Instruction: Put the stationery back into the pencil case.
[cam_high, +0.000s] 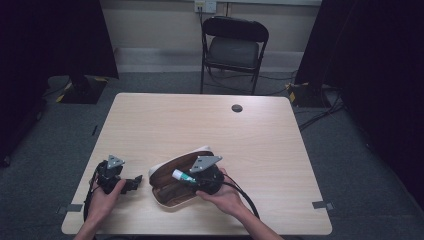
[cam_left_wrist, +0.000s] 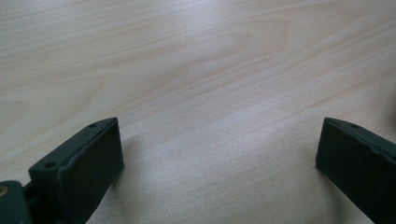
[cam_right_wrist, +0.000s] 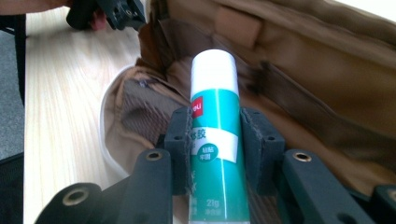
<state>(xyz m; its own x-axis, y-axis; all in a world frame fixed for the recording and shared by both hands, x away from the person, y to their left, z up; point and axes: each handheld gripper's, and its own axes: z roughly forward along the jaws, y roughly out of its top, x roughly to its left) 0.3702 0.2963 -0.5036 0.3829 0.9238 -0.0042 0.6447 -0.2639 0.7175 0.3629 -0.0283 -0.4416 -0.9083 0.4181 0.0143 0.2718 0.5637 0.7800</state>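
Squarely clamped in the right tool (cam_right_wrist: 215, 140) — glue stick (cam_right_wrist: 214, 121), over the open pouch (cam_right_wrist: 327, 93); left tool (cam_left_wrist: 219, 158) gapes empty.

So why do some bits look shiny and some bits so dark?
High view: the room's edges are dark and the table is lit. Left gripper view: pale glare on the wood. Right gripper view: the glue stick is sharp and bright.

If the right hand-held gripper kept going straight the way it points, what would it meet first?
Most likely the brown inner lining of the open pencil case. The right hand-held gripper holds a glue stick whose white cap points into the case; the exact depth is unclear.
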